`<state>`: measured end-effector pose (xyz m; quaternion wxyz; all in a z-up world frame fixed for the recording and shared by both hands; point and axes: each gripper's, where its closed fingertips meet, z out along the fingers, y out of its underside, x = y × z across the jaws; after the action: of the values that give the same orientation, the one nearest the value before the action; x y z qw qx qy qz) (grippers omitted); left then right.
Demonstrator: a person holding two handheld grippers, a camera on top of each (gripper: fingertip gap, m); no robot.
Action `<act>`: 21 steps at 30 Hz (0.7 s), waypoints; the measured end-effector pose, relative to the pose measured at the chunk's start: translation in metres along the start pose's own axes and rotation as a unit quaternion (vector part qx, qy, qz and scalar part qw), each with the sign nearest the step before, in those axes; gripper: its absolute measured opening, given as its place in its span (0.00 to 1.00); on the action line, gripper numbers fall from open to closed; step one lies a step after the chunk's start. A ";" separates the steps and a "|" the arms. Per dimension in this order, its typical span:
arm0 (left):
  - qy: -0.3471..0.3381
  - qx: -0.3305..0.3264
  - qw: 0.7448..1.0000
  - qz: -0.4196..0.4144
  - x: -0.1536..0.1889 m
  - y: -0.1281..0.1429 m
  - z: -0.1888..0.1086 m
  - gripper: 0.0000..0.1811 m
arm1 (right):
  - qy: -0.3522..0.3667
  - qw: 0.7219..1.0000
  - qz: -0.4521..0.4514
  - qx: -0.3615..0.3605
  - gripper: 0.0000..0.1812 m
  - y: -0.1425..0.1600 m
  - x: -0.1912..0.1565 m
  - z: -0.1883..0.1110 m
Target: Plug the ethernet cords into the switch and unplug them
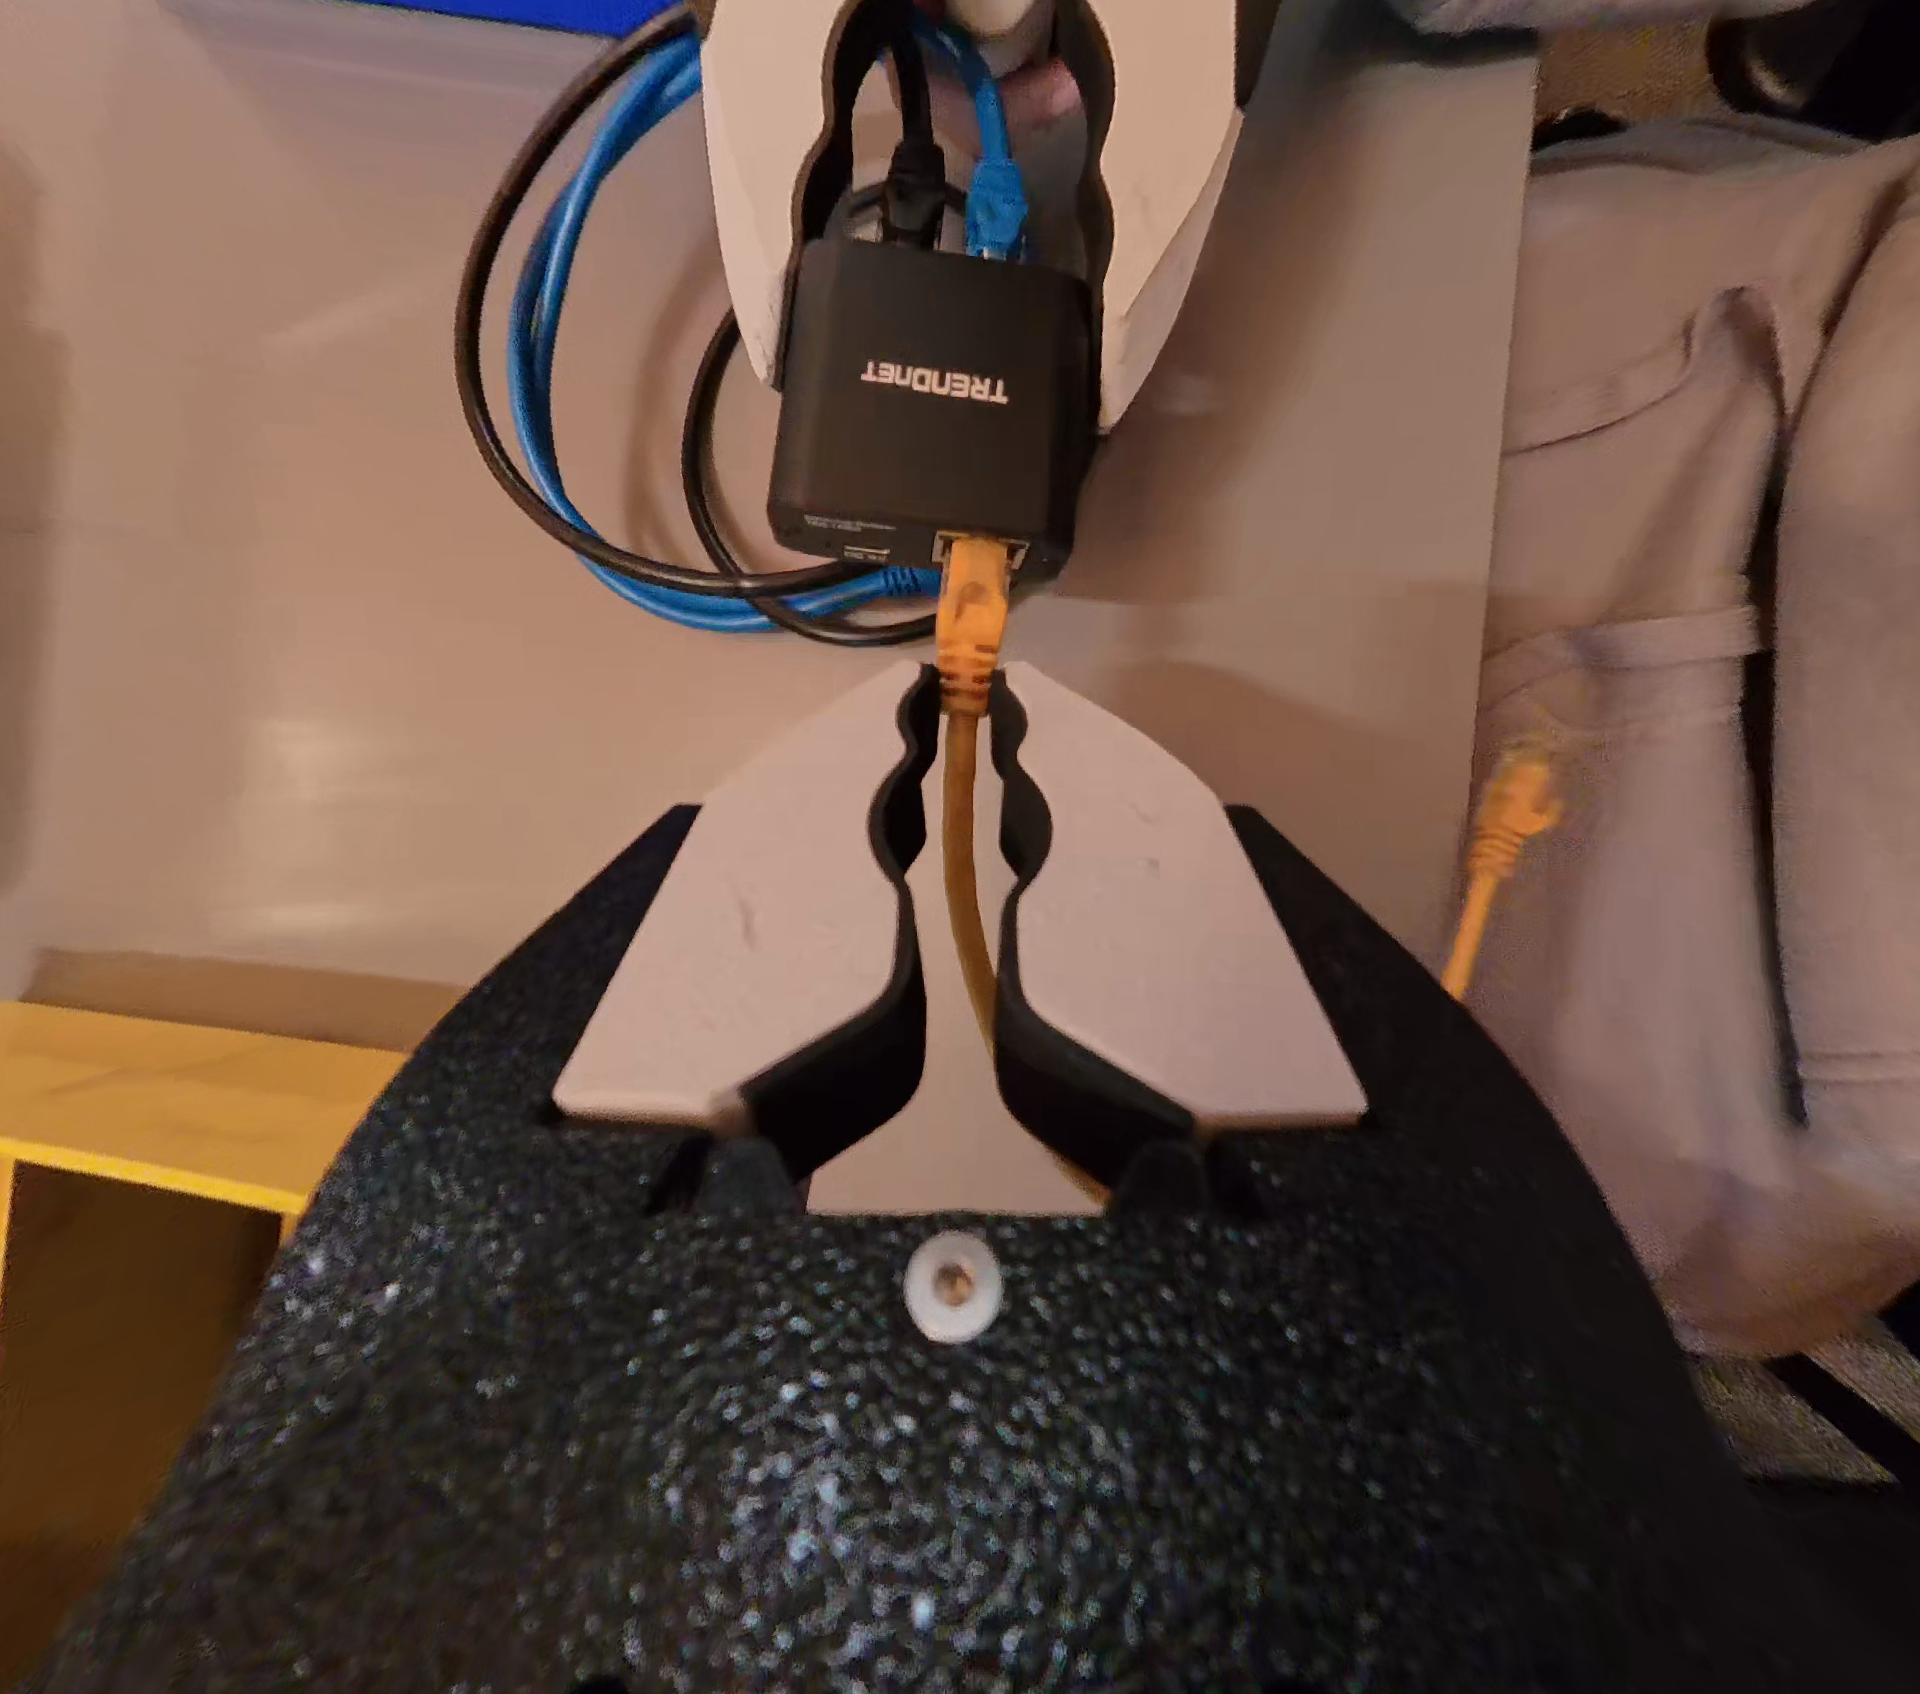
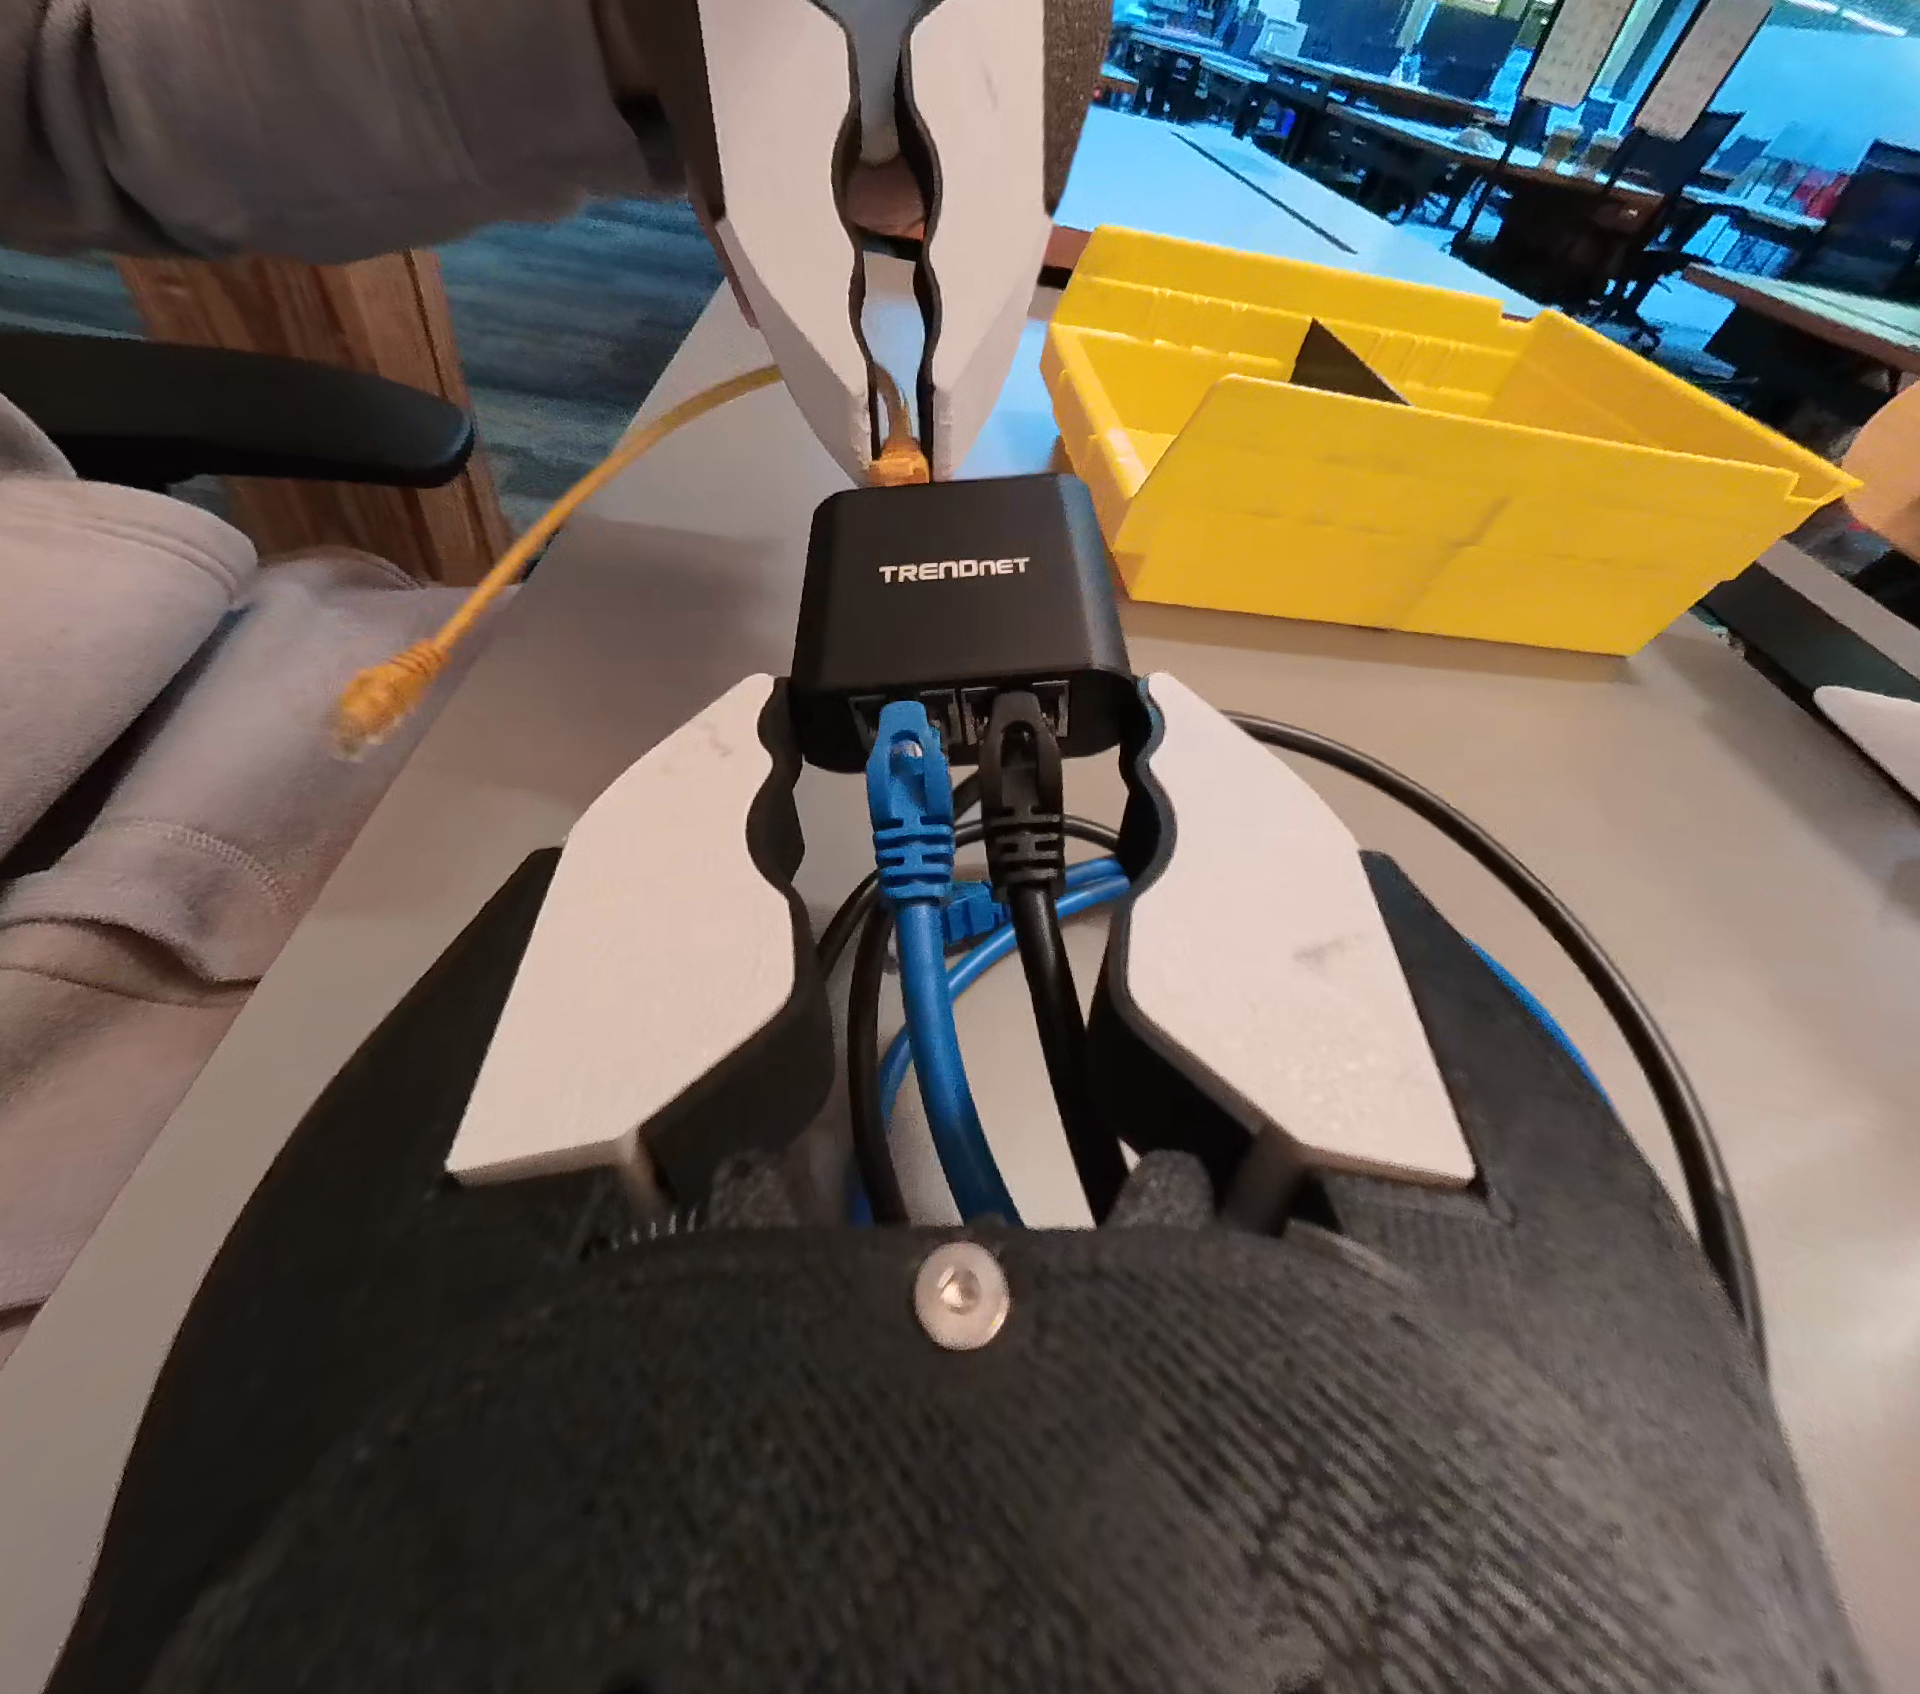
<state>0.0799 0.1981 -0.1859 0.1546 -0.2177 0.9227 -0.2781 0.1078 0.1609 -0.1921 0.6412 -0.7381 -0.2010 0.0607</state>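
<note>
A yellow bin (image 2: 1455, 501) sits on the grey table (image 2: 1558, 813), just beyond the switch. It is split into compartments by yellow dividers; the only thing visible in it is a dark triangular piece (image 2: 1340, 366) in a far section, and I cannot tell what that is.

The black switch (image 2: 956, 605) lies on the table between the two tools. The right gripper (image 2: 961, 709) is spread wide, its fingertips (image 2: 727, 730) pressed against the switch's two sides at the end with the row of ports. A blue cord (image 2: 914, 823) and a black cord (image 2: 1023, 803) are plugged in there, and both run back between the fingers into loose coils on the table.

On the opposite end, an orange cord (image 1: 971, 605) sits in a port. The left gripper (image 1: 961, 688) is nearly closed, pinching the ribbed boot just behind the plug. The cord's other end (image 2: 379, 699) hangs free past the table edge, beside a person's grey sleeve (image 2: 260, 34).
</note>
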 end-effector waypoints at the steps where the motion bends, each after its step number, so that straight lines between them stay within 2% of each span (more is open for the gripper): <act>1: 0.001 0.019 1.000 -0.002 0.001 -0.003 -0.002 0.04 | -0.002 1.000 0.003 0.006 0.33 0.000 -0.001 0.000; 5: -0.005 0.129 0.991 -0.030 -0.006 -0.026 -0.019 0.05 | 0.011 0.999 0.017 0.036 0.33 -0.002 0.003 0.000; 8: -0.027 0.182 0.983 -0.017 -0.009 -0.037 -0.039 0.06 | 0.023 0.996 0.024 0.089 0.33 -0.024 0.006 -0.001; 9: -0.049 0.224 0.973 -0.019 -0.014 -0.045 -0.056 0.11 | 0.033 0.994 0.022 0.097 0.33 -0.031 0.008 -0.001; 10: -0.071 0.279 0.957 -0.024 -0.018 -0.054 -0.079 0.18 | 0.044 0.994 0.015 0.102 0.33 -0.038 0.010 -0.002; 12: -0.113 0.405 0.905 -0.058 -0.026 -0.062 -0.137 0.21 | 0.058 0.991 -0.003 0.117 0.33 -0.055 0.011 -0.008; 14: -0.176 0.514 0.832 -0.113 -0.042 -0.048 -0.191 0.17 | 0.079 0.988 -0.029 0.129 0.33 -0.077 0.015 -0.019; 15: -0.213 0.536 0.806 -0.132 -0.049 -0.032 -0.205 0.16 | 0.089 0.985 -0.043 0.142 0.33 -0.092 0.017 -0.026; 17: -0.268 0.539 0.784 -0.152 -0.058 -0.001 -0.211 0.15 | 0.102 0.977 -0.067 0.177 0.33 -0.128 0.023 -0.043; 21: -0.268 0.459 0.823 -0.202 -0.065 0.044 -0.157 0.17 | 0.133 0.957 -0.114 0.233 0.33 -0.207 0.046 -0.090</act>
<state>0.0579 0.3326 -0.0754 0.4184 -0.3689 0.5460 -0.6251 0.1355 0.1147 0.0321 0.8190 -0.5419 -0.1768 -0.0659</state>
